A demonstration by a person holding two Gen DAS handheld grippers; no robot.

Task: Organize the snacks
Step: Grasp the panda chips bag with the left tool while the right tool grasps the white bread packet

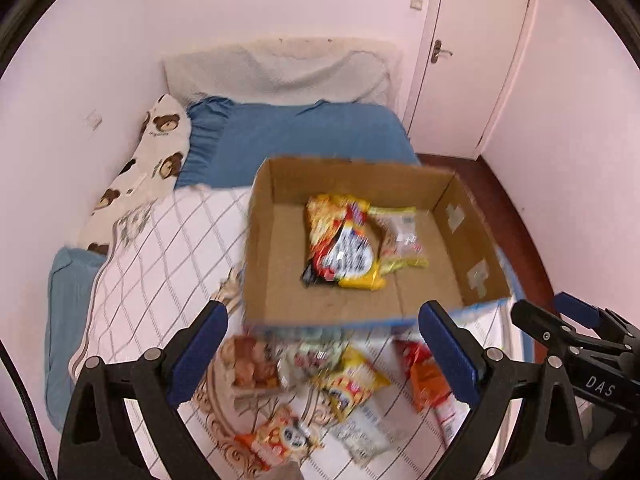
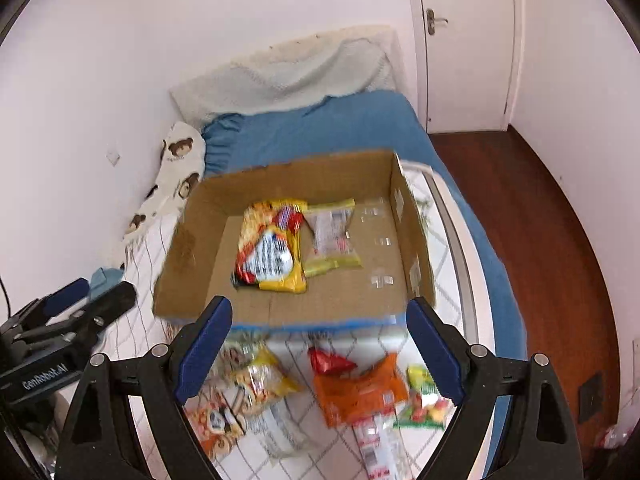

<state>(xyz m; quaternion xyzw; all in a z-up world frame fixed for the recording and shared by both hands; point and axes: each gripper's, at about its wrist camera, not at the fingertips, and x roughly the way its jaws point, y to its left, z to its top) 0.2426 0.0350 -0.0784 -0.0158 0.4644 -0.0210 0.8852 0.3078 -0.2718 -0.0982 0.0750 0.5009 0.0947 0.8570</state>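
Nearest the lens: left claw [image 1: 320, 344] with blue pads spread wide, nothing between them. Right claw [image 2: 318, 346] likewise wide apart and empty. Both hang above the loose snacks, pointing steeply down.

Snacks: two packets already in the cardboard box [image 1: 472, 248] — a yellow noodle packet [image 1: 344, 244] and a clear packet with yellow ends [image 1: 402, 240] just beside it, partly under it. On the bed in front of the box, a loose heap: an orange packet [image 2: 360, 390], a small red packet [image 2: 328, 362], a green sweet bag [image 2: 424, 404], a yellow packet [image 2: 260, 380], a biscuit packet [image 2: 212, 420], and more that are too blurred to name.

Step in hand, my reading: choosing the next packet to move. Advice: take the orange packet with the right claw, since it lies on top and is free of its neighbours; pinch across the flat middle, lift clear of the box's near wall, set down in the bare right part of the floor.

Surface: bed [image 1: 160, 264] with white check quilt, soft, so packets may sink under pressure. Blue blanket [image 1: 304, 136] and bear-print pillow [image 1: 160, 148] behind. Room: pale walls, white door [image 1: 472, 60], dark wood floor [image 2: 540, 220].
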